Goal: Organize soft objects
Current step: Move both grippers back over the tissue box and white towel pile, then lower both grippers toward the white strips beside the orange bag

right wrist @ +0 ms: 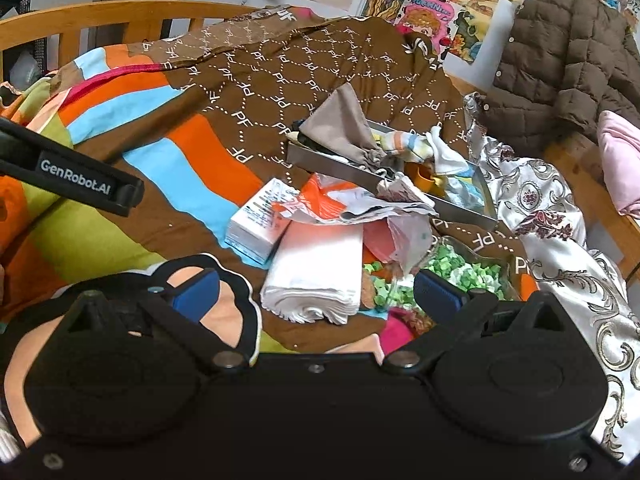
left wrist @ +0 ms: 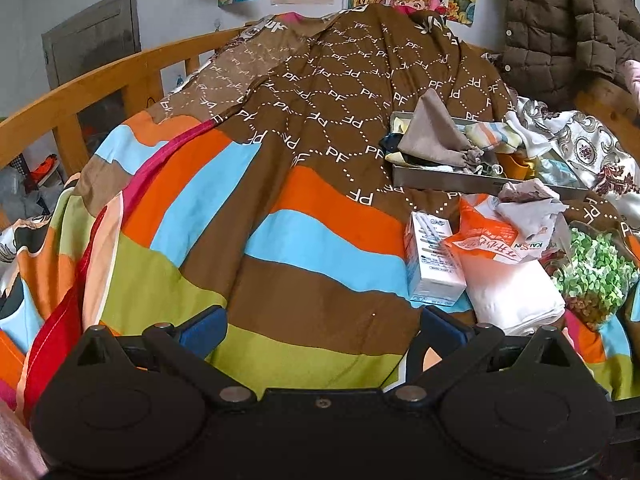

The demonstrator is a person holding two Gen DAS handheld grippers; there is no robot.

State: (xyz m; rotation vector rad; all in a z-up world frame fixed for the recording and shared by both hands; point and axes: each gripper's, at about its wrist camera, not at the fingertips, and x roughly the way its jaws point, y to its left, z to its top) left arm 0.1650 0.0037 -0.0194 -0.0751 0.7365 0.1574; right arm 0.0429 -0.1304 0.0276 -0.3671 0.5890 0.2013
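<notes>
both grippers hover with jaws wide apart and nothing between them over a striped quilt on a wooden bed. the left gripper has only bare quilt ahead of its jaws; just beyond its right-hand finger stands a small white carton, touching a pack of white tissues with a torn orange wrapper. the right gripper sits directly before that tissue pack, whose near end lies between the fingertips' line of sight, the carton just left of it. a clear bag of green paper bits rests beyond the right-hand finger. further ahead, a metal tray holds soft things: a grey drawstring pouch and striped socks, with crumpled cloth draped over its near rim. a brown puffer jacket hangs beyond, to the right.
</notes>
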